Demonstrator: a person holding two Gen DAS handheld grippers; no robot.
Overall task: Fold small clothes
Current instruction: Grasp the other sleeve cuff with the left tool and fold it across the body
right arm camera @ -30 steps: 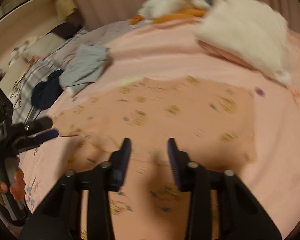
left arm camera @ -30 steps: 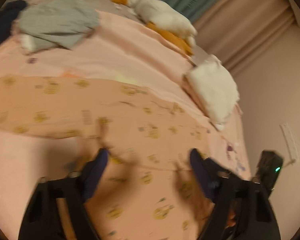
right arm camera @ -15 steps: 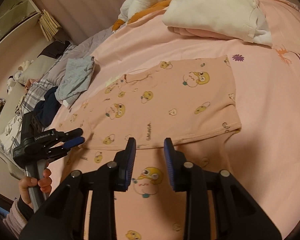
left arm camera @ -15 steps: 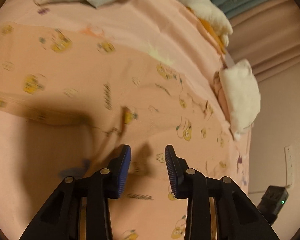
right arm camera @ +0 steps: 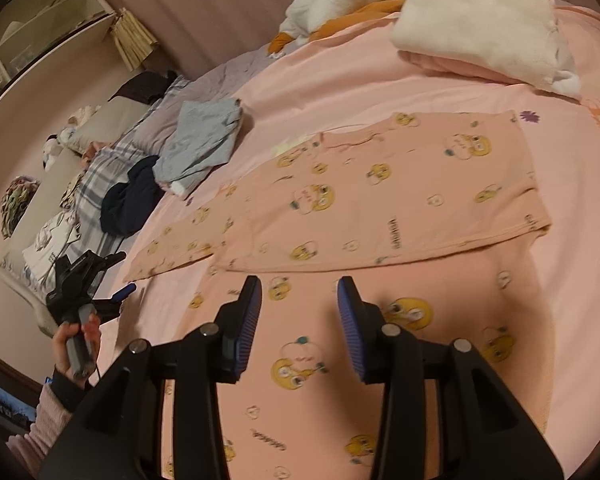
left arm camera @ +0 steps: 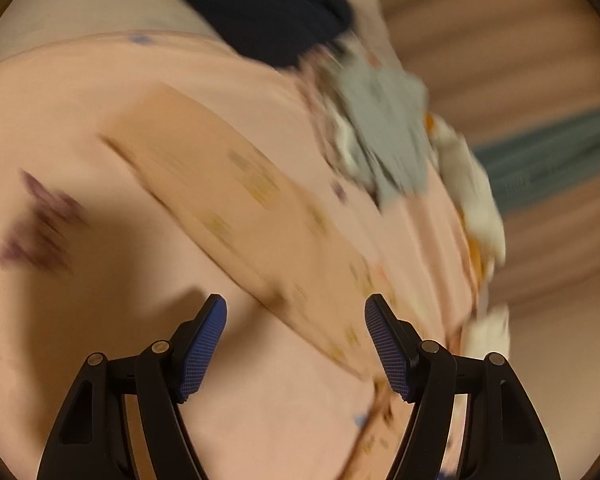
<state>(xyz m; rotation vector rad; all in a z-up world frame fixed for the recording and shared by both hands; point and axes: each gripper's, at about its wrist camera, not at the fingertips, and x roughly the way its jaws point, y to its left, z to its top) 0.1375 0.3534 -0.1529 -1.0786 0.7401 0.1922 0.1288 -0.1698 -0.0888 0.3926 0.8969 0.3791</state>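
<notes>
While both tongs, left [left arm camera: 296, 344] and right [right arm camera: 298, 328], have just been opening with nothing between them, pinch the shirt's [right arm camera: 380, 196] sleeve edge cleanly before folding it inward.

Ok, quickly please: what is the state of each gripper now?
Left gripper: open, holding nothing; jaws have just been opening.
Right gripper: open, holding nothing; jaws have just been opening.

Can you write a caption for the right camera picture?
Open right tongs hover over a peach shirt on the bed.
</notes>
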